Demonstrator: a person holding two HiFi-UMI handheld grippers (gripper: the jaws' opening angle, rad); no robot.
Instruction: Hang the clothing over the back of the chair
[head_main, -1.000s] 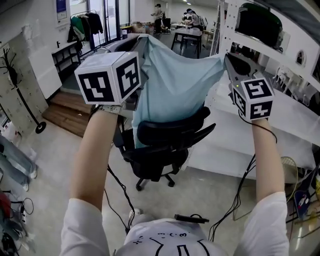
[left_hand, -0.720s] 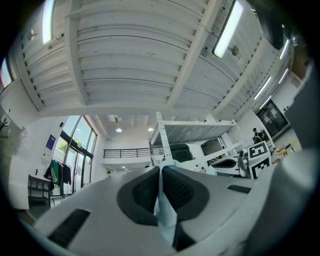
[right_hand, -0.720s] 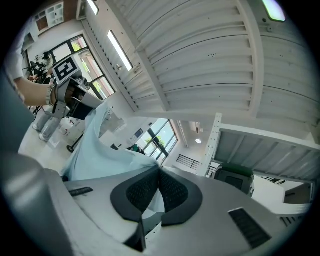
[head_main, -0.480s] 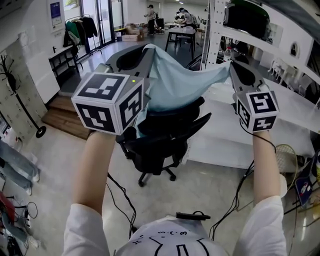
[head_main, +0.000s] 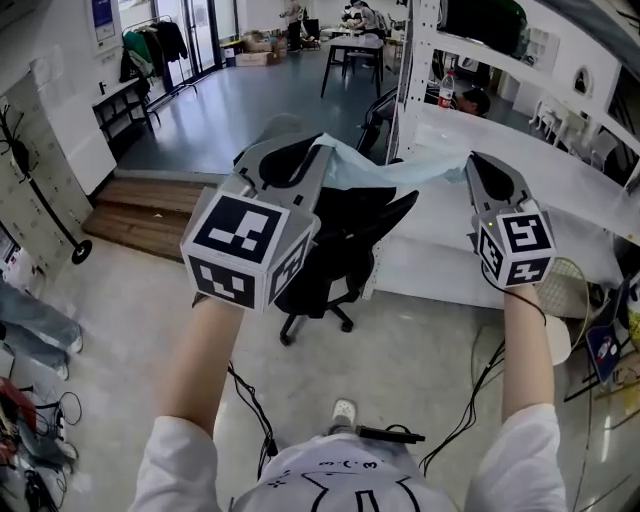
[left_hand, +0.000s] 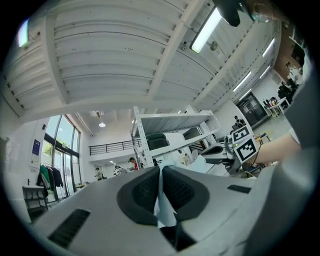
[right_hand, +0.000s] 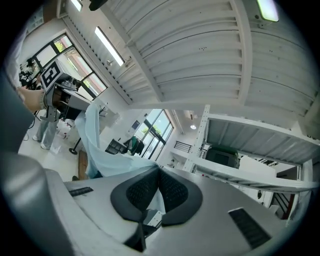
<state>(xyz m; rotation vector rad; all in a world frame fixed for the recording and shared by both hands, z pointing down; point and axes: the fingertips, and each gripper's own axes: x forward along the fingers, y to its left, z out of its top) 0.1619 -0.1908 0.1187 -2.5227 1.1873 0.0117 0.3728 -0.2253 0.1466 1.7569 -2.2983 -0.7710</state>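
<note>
My left gripper (head_main: 316, 158) and right gripper (head_main: 472, 162): jaws of both pinched tight on the light-blue fabric garment (head_main: 392, 172), spread above the black office chair (head_main: 335, 255).

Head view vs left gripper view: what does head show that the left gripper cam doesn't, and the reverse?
Head view only: the black office chair, seen just below the stretched light blue garment, and the wooden step.
Left gripper view only: the left gripper shut on the garment's edge, close up, and the ceiling strip light.
Both: the garment, the right gripper with its marker cube, and the white shelving rack.
</note>
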